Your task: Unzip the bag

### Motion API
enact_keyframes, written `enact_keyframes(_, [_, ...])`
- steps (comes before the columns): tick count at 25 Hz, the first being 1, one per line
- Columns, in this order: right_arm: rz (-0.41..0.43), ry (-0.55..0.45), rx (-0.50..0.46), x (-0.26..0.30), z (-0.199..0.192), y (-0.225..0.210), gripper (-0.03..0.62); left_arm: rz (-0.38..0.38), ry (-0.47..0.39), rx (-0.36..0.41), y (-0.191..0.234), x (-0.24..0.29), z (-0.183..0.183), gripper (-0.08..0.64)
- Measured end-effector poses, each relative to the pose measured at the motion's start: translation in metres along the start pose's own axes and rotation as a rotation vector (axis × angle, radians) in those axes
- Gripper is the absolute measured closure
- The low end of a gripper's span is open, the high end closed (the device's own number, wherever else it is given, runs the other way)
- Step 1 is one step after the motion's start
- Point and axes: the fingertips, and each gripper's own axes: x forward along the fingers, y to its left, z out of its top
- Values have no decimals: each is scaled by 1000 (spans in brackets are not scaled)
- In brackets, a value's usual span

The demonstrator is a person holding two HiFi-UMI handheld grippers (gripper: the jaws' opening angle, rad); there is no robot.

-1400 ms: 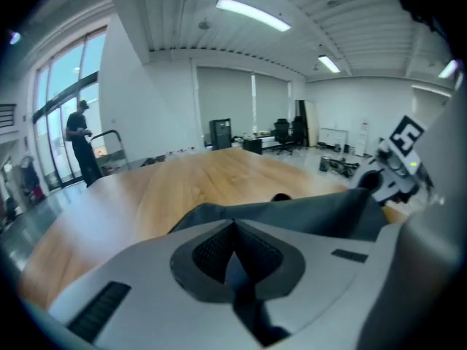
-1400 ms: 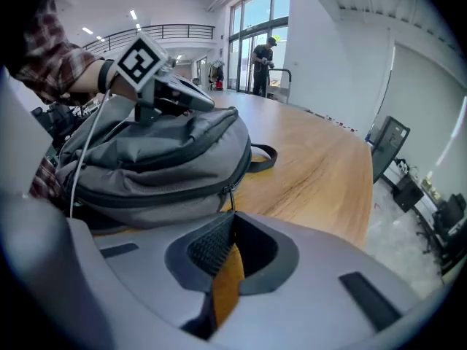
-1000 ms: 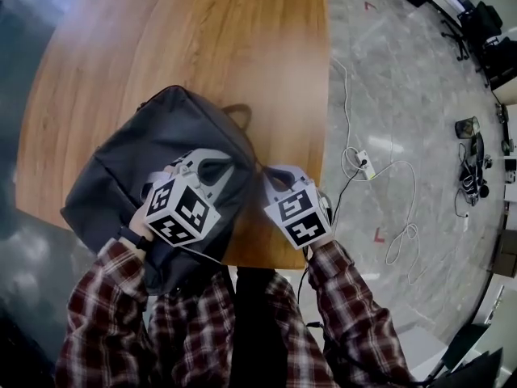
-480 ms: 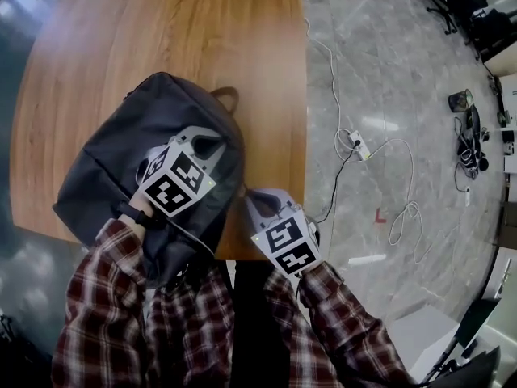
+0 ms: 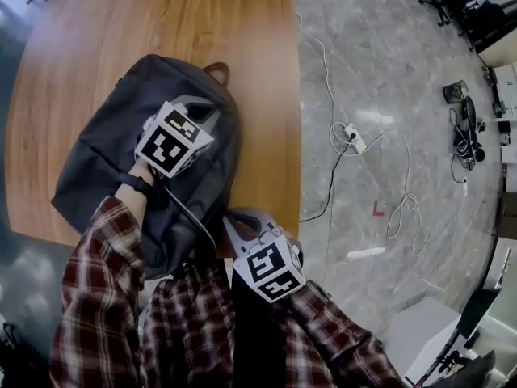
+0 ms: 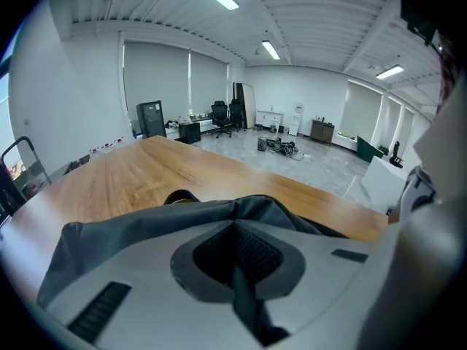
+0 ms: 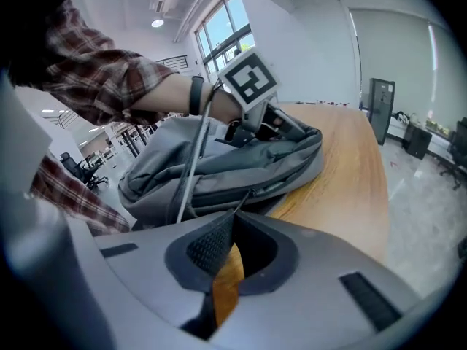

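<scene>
Your left gripper (image 6: 235, 223) is pressed together on a raised fold of the bag (image 5: 97, 152), which lies flat on the table (image 5: 161, 23). Your right gripper (image 7: 233, 216) pinches the zipper pull (image 7: 246, 198) at the bag's near end, by the table's front edge.

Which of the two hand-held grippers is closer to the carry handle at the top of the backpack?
Left. The left hand-held gripper pinches the backpack fabric just below the carry handle; the right hand-held gripper is at the backpack's opposite end, gripping the zipper pull.
</scene>
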Motion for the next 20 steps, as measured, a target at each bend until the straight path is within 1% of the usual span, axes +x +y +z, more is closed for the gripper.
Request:
enact_keyframes(4, [40,-8,-20,2,1,19,581,12,-18,-42,18,6,5,551])
enact_keyframes(5, [64,-2,-38,1,0,27,581,24,-23,-46,23,7,7,551])
enact_keyframes(7, [108,31,-102,0,-8,48,583,83,-37,-47,38,6,9,551])
enact_keyframes(8, [102,46,-129,-1,-15,55,583,113,-43,-53,46,5,9,551])
enact_keyframes(9, [82,50,-129,-3,-22,56,583,128,-48,-64,51,3,8,551])
enact_keyframes(12, [35,17,-31,-15,-31,39,583,126,-77,-109,51,-4,8,551])
enact_keyframes(14, [11,8,-6,-20,-35,23,583,119,-110,-141,44,-10,9,551])
enact_keyframes(17, [-16,-13,8,-26,-29,1,583,109,-193,-218,28,-28,16,551])
enact_keyframes(20, [-34,-55,2,-35,-8,-12,583,99,-294,-312,3,-64,27,551])
